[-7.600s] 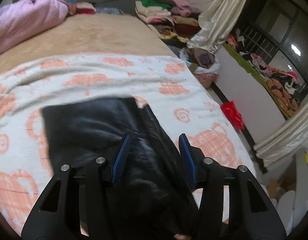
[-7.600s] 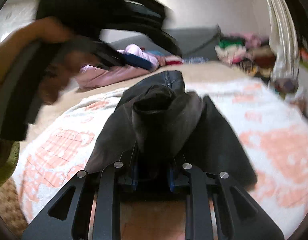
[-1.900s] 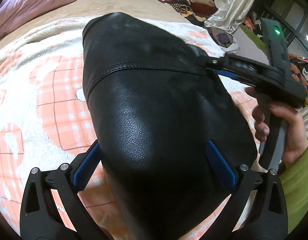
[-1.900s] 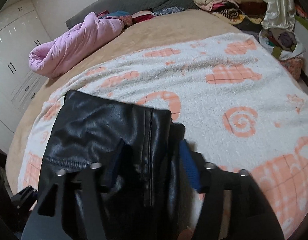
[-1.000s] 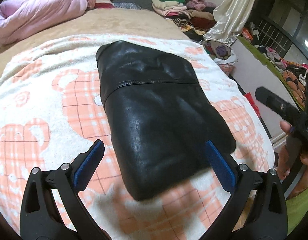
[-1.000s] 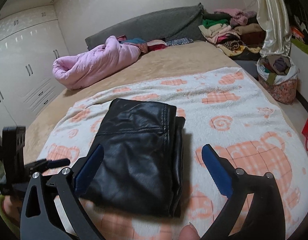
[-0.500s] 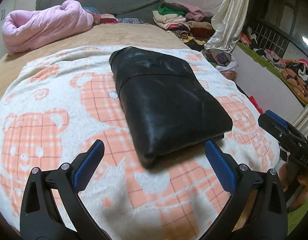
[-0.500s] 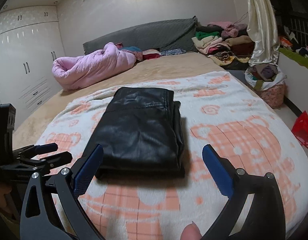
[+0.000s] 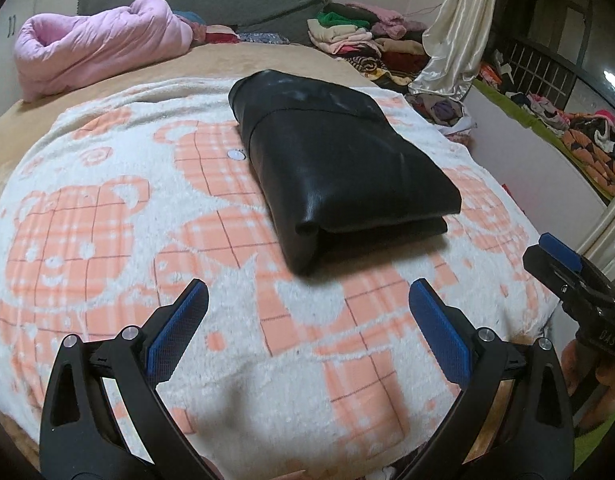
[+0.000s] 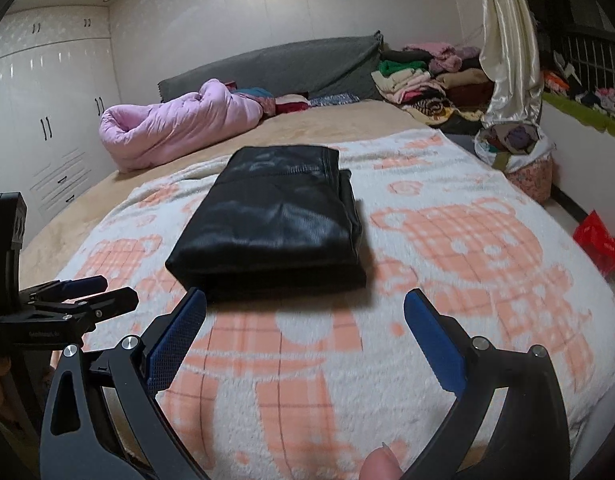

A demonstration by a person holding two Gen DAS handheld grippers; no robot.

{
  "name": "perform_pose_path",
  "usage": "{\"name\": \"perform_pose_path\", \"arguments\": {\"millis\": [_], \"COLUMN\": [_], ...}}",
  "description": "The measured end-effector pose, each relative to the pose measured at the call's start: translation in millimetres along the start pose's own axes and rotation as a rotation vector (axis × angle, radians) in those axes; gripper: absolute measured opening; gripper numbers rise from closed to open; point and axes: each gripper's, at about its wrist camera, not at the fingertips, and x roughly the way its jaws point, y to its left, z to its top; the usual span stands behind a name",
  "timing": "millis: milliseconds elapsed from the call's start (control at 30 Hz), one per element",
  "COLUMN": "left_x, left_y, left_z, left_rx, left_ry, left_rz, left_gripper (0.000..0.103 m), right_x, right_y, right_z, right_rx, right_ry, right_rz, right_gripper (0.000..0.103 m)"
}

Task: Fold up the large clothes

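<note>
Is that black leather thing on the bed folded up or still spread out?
Folded. The black leather garment lies as a compact rectangle on the bear-print blanket, stacked layers showing at its near edge.

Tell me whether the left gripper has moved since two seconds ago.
Yes. The left gripper has backed away from the folded black leather garment, toward the bear blanket's near edge.

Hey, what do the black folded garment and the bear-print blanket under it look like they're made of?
The black folded garment looks like leather or faux leather: smooth, with a soft sheen, stitched seams and thick rounded folds. Which of the two can't be told. The bear-print blanket looks like plush fleece: matte, fuzzy pile with a nubby surface.
</note>
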Motion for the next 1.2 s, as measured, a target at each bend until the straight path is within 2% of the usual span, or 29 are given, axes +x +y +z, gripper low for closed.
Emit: {"name": "perform_pose_path", "arguments": {"millis": [533, 1200], "left_x": [-4.4, -2.2], "left_y": [2.5, 3.4], "left_z": [-2.8, -5.8], "left_rx": [-0.005, -0.006], "left_ry": [0.002, 0.015], "left_rz": [0.025, 0.020], "left_gripper": [0.094, 0.094], "right_x": [-2.3, -1.1], "right_y": [2.7, 2.2], "right_z": [-6.7, -7.0], "right_rx": [-0.016, -0.020], "right_ry": [0.034, 0.044], "right_rz": [-0.008, -0.013], "right_gripper": [0.099, 0.099]}}
